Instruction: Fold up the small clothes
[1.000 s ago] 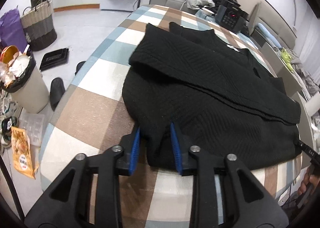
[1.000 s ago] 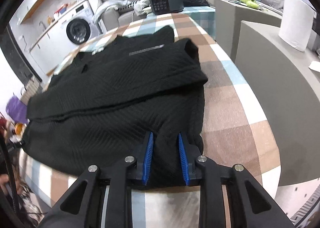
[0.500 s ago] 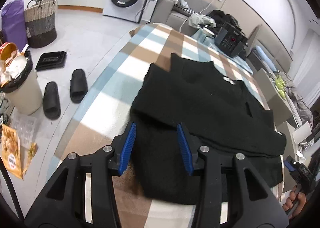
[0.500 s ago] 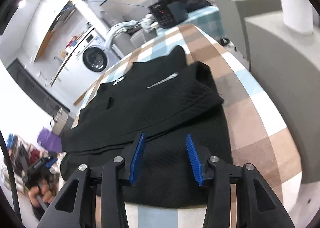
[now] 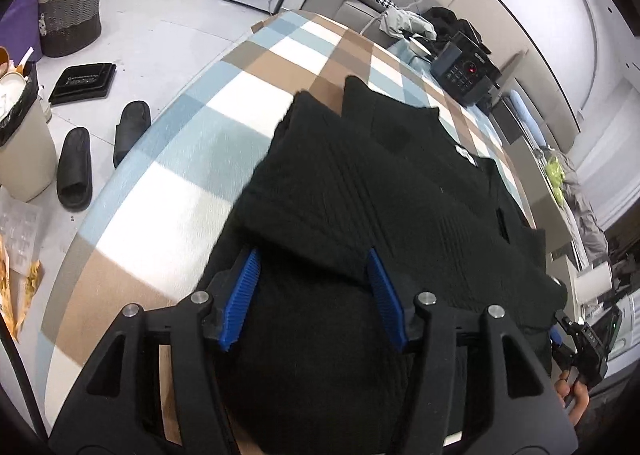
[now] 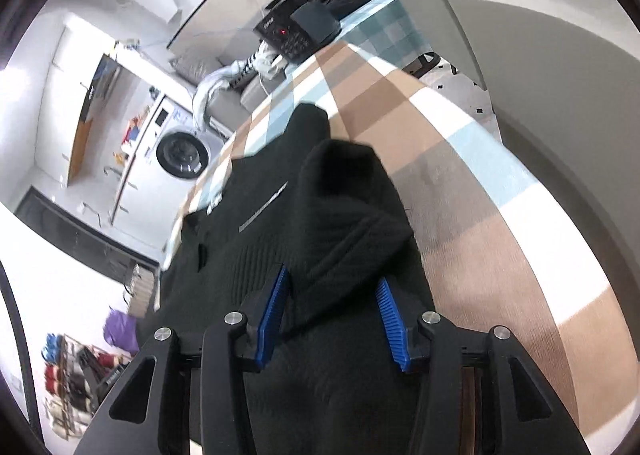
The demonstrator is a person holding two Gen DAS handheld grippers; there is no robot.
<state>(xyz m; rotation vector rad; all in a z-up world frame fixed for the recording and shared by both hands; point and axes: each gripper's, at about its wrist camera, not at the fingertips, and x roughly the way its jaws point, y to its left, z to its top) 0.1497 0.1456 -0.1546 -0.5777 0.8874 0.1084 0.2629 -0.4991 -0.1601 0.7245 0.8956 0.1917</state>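
Black knit garment spread flat on the checked tablecloth, one sleeve folded across the body. Left gripper over the near edge, blue pads apart and just widened, gripping nothing. Right gripper above the folded sleeve at the other end, pads likewise spread and just widened, clamped on nothing.

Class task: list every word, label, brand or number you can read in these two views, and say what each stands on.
None can be read.
Small white label on the black knitted garment: too small.
Keypad of the black desk device: blurred.
Panel of the white washing machine: blurred.
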